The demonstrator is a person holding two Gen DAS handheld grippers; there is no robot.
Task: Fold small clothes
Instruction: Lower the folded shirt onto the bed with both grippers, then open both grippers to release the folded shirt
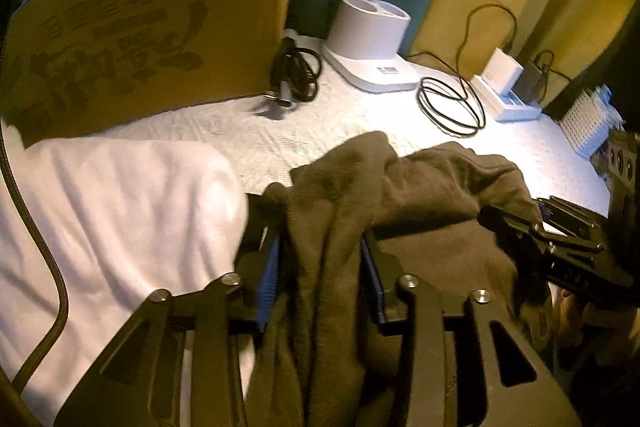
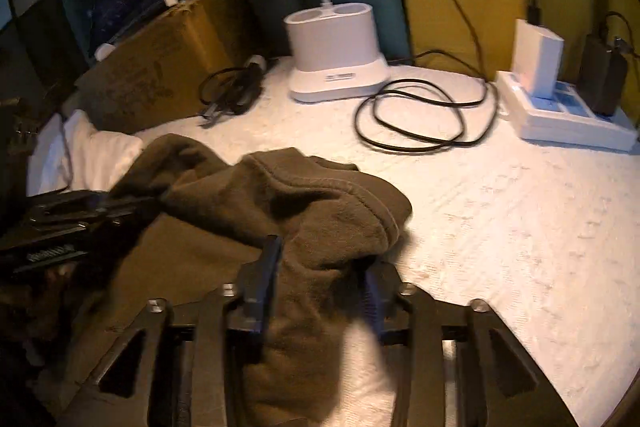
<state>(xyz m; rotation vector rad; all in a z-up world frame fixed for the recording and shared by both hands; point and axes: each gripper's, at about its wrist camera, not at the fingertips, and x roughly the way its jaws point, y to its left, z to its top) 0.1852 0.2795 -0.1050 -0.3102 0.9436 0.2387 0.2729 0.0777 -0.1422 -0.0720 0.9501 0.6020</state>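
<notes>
Black linkage bars fill the foreground of both wrist views, each framing a pair of blue-padded fingers clamped on an olive-brown garment (image 1: 384, 187) bunched over a white textured tabletop (image 2: 500, 227).

At 12 o'clock in the right wrist view, a white lamp base (image 2: 336, 55) shows two round cups in its top; their contents cannot be made out. At 10 o'clock stands a printed cardboard box (image 2: 160, 67), with dark flat items on top of it.

Only the left wrist view shows the broad white cloth (image 1: 120, 219) spread at 9 o'clock, just beside the garment, and a gridded white rack (image 1: 586, 123) at 3 o'clock. The right wrist view alone gives a clear look at the white charger block (image 2: 538, 65) standing in its dock at 2 o'clock, near a coiled black cable (image 2: 416, 119).

Left gripper (image 1: 320, 267) holds a hanging fold of the garment between narrowly set fingers. Right gripper (image 2: 320, 283) pinches another fold likewise, the fabric draping between the two tools.
</notes>
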